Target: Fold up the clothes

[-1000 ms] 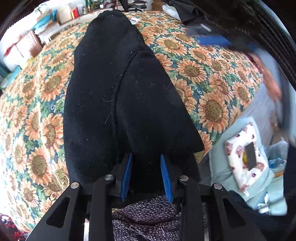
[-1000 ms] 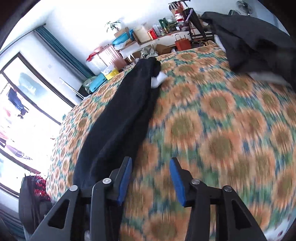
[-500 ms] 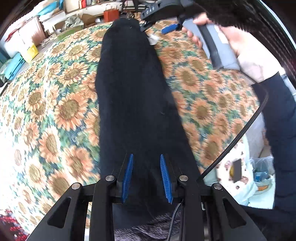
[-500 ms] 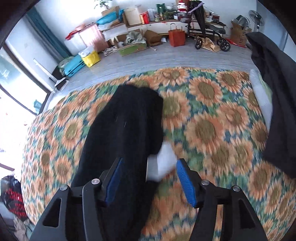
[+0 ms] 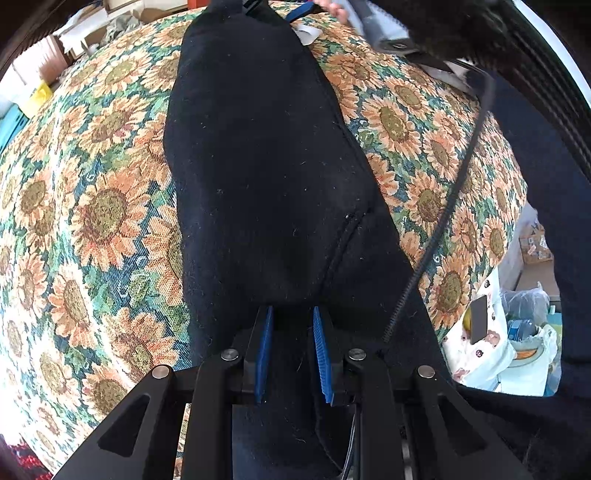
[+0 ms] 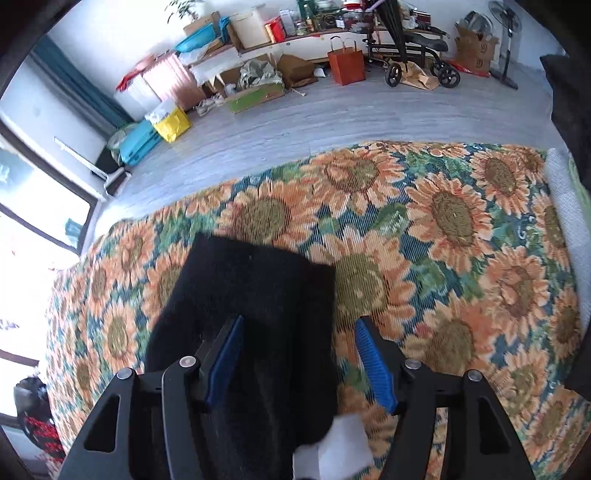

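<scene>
A long black garment [image 5: 258,155] lies stretched along the sunflower bedspread [image 5: 92,206]. My left gripper [image 5: 291,314] is at its near end, shut on the thick black cloth that fills the gap between the blue pads. At the far end, my right gripper [image 6: 299,325] points down over the garment's squared end [image 6: 258,288]. Its jaws are opening; the cloth lies between them, nearer the left pad, and neither pad presses on it. A white tag [image 6: 332,454] sticks out beside the cloth below the fingers. In the left wrist view, a blue finger [image 5: 301,10] of the right gripper shows at the top.
A black cable [image 5: 443,221] and a dark sleeve [image 5: 554,221] cross the right side. Beyond the bed's right edge lies a patterned white bag [image 5: 480,339]. Dark clothes [image 6: 569,92] are piled at the bed's far right. Boxes, bags and a wheeled chair [image 6: 413,55] stand on the floor.
My right gripper has travelled along the garment to its far end and spread its jaws wider. The left wrist view has shifted, and the garment now lies straighter.
</scene>
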Demonstrator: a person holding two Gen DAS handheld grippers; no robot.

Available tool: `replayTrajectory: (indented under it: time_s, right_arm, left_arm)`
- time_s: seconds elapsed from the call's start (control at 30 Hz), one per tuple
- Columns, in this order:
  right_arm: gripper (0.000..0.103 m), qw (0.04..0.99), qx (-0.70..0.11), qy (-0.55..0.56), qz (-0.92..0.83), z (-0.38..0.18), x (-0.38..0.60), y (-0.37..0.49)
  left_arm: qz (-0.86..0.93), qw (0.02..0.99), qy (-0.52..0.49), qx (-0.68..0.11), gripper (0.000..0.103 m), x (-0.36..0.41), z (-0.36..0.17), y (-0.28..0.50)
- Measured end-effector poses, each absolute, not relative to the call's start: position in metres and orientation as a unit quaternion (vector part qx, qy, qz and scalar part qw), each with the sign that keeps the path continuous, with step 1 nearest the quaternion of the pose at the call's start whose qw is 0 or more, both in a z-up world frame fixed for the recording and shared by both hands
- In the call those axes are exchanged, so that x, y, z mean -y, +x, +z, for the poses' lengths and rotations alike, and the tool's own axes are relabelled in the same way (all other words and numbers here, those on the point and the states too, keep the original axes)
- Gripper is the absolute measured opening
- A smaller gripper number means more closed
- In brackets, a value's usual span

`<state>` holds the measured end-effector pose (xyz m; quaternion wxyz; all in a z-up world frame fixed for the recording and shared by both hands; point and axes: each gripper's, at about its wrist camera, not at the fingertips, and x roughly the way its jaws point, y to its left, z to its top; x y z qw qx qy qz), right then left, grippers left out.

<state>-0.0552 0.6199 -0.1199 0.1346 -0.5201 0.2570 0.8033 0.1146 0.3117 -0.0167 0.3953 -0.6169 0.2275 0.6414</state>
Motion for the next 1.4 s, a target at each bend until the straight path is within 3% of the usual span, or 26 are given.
replayTrajectory:
  time_s: [0.17,0.2,0.27,0.3,0.33,0.57,0.63,0.83,1.0,1.2,1.4]
  right_arm:
    - [0.066,0.133,-0.256,-0.515,0.807,-0.126,-0.619,-0.060]
    - [0.060,0.133,-0.248,-0.516,0.809,-0.126,-0.616,-0.061]
    - [0.036,0.125,-0.227,-0.514,0.818,-0.123,-0.608,-0.062]
    - [0.018,0.120,-0.217,-0.510,0.824,-0.120,-0.604,-0.061]
    - [0.014,0.118,-0.200,-0.503,0.832,-0.114,-0.597,-0.059]
    - [0.012,0.071,-0.084,-0.416,0.903,-0.048,-0.537,-0.014]
    - [0.012,0.053,-0.073,-0.397,0.913,-0.028,-0.518,0.011]
    - [0.012,-0.003,-0.020,-0.364,0.931,0.020,-0.451,0.105]
    - [0.012,-0.051,0.001,-0.334,0.941,0.040,-0.391,0.180]
    - [0.012,-0.132,0.011,-0.332,0.934,0.027,-0.325,0.263]
    - [0.013,-0.147,-0.045,-0.426,0.891,-0.065,-0.311,0.292]
  left_arm:
    - [0.642,0.397,-0.614,-0.230,0.023,-0.312,-0.018,0.116]
    - [0.643,0.397,-0.614,-0.229,0.023,-0.312,-0.018,0.116]
    - [0.644,0.397,-0.614,-0.226,0.023,-0.312,-0.019,0.115]
    - [0.644,0.397,-0.614,-0.223,0.023,-0.312,-0.019,0.115]
    - [0.646,0.396,-0.615,-0.219,0.023,-0.311,-0.019,0.115]
    - [0.665,0.384,-0.620,-0.161,0.023,-0.301,-0.016,0.100]
    - [0.679,0.374,-0.622,-0.112,0.023,-0.291,-0.018,0.095]
    - [0.703,0.383,-0.585,0.130,0.023,-0.230,-0.011,0.098]
    - [0.730,0.340,-0.567,0.172,0.023,-0.168,0.009,0.111]
    - [0.759,0.296,-0.550,0.183,0.023,-0.103,0.025,0.134]
    - [0.764,0.281,-0.552,0.183,0.023,-0.086,0.023,0.145]
